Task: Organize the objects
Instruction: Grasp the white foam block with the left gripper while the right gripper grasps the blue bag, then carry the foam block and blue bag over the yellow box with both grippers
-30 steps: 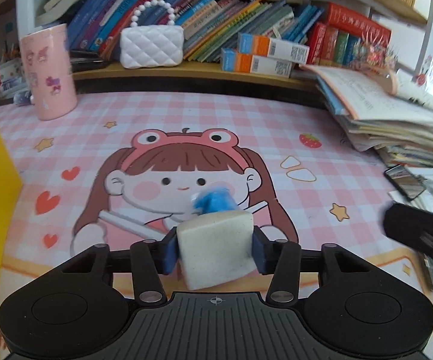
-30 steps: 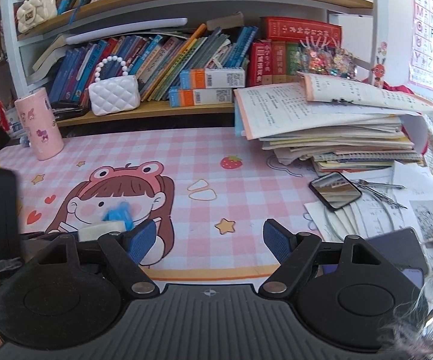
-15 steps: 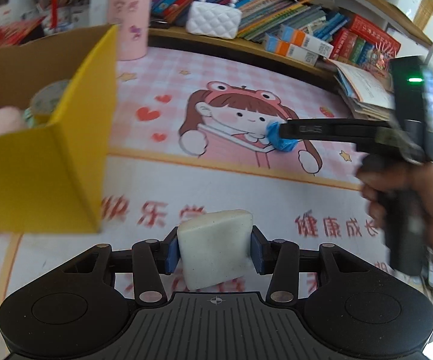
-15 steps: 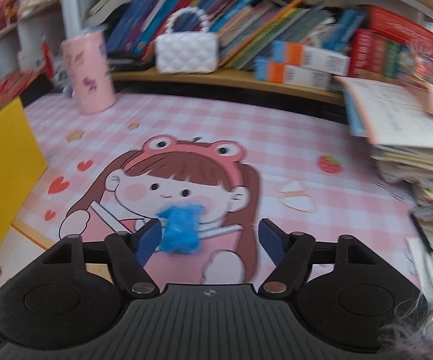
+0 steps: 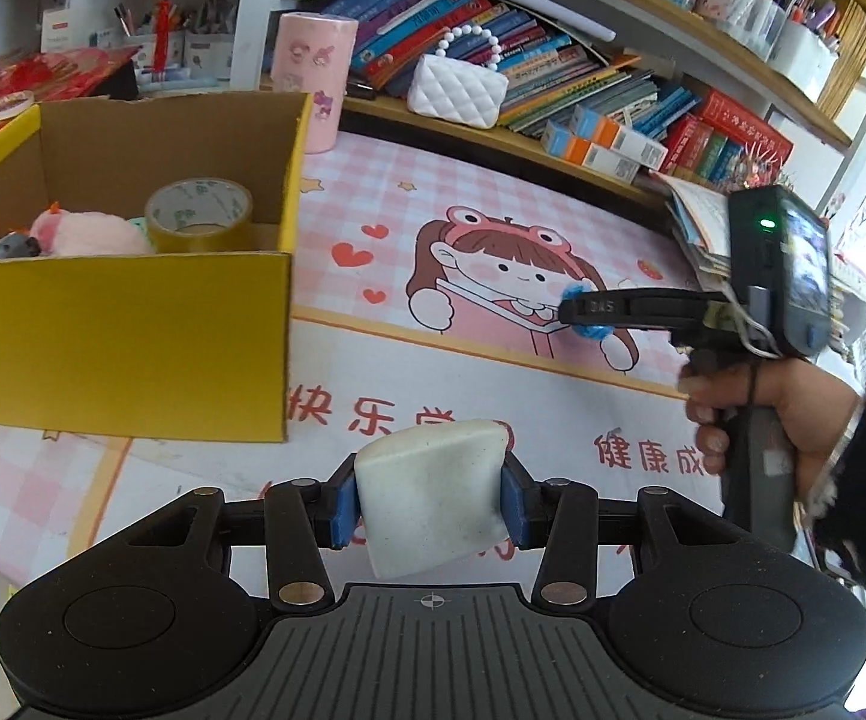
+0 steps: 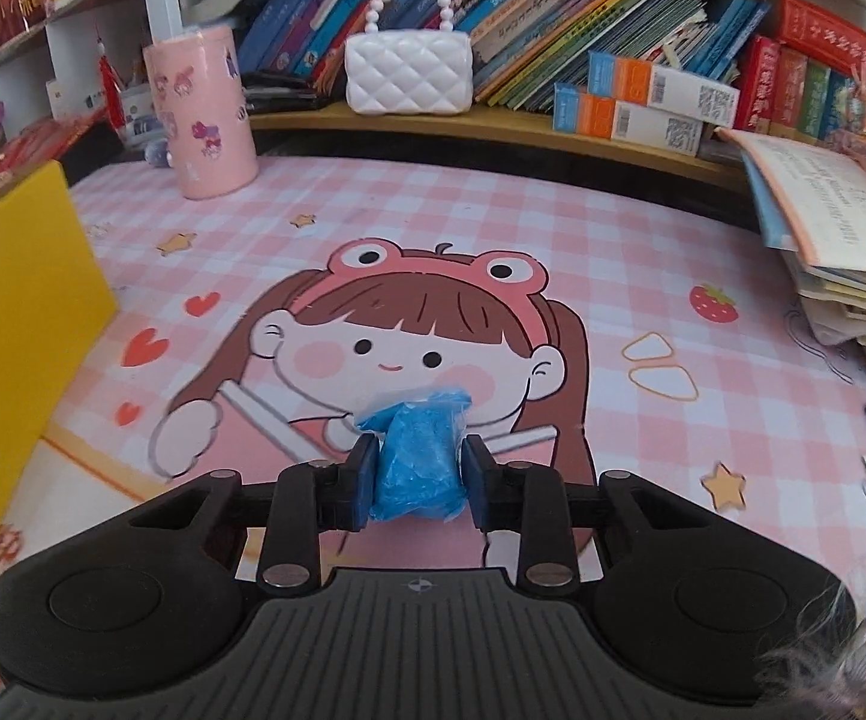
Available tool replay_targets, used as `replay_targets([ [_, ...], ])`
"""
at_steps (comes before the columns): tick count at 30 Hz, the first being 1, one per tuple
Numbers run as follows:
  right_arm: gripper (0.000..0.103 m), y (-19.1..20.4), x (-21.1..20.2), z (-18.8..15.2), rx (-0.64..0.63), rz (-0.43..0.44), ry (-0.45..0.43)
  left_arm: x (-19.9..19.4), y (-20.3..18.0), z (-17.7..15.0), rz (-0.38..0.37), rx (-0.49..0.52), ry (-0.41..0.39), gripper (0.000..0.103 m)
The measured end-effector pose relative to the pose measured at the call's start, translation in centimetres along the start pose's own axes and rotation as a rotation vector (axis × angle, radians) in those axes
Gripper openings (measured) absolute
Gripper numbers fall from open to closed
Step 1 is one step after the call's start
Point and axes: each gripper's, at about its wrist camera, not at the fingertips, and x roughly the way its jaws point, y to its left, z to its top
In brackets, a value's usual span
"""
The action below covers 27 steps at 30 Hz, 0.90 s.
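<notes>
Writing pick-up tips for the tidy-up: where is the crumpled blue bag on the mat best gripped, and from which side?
Across its bunched middle, from the near side, angled down. The blue bag is a soft crumpled lump on the mat, narrowest there. The right claw is closing on that waist, one pad on each side.

We see a desk covered by a pink checked cartoon mat (image 6: 553, 222), backed by a wooden shelf (image 6: 493, 120) crammed with leaning books (image 6: 553, 18). Higher shelves (image 5: 733, 18) run above, and bright daylight enters at right.
</notes>
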Motion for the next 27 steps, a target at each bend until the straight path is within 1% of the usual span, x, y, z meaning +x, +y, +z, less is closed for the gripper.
replay_targets([
  [4,0.028,1.2,-3.1,-1.3,0.026,-0.003,-0.011,-1.1,0.8,-0.5,-0.019,0.000,-0.019,0.043],
  [9,0.028,3.7,-7.4,-3.4,0.031,0.003,-0.020,-2.9,2.5,-1.3,-0.027,-0.006,-0.045,0.043],
  [13,0.028,6.2,-10.7,-5.1,0.047,0.022,-0.023,-4.4,4.5,-2.2,-0.010,-0.026,-0.056,0.043],
  [18,0.028,10.1,-14.2,-7.4,0.054,0.059,-0.005,-6.2,6.9,-3.4,0.025,-0.042,-0.061,0.043],
  [23,0.028,15.1,-16.6,-10.1,-0.008,0.105,0.013,-7.9,9.1,-4.8,0.035,-0.067,-0.054,0.043],
  [27,0.028,18.4,-17.5,-11.1,-0.088,0.137,0.018,-9.6,10.4,-5.6,0.033,-0.066,-0.073,0.043],
])
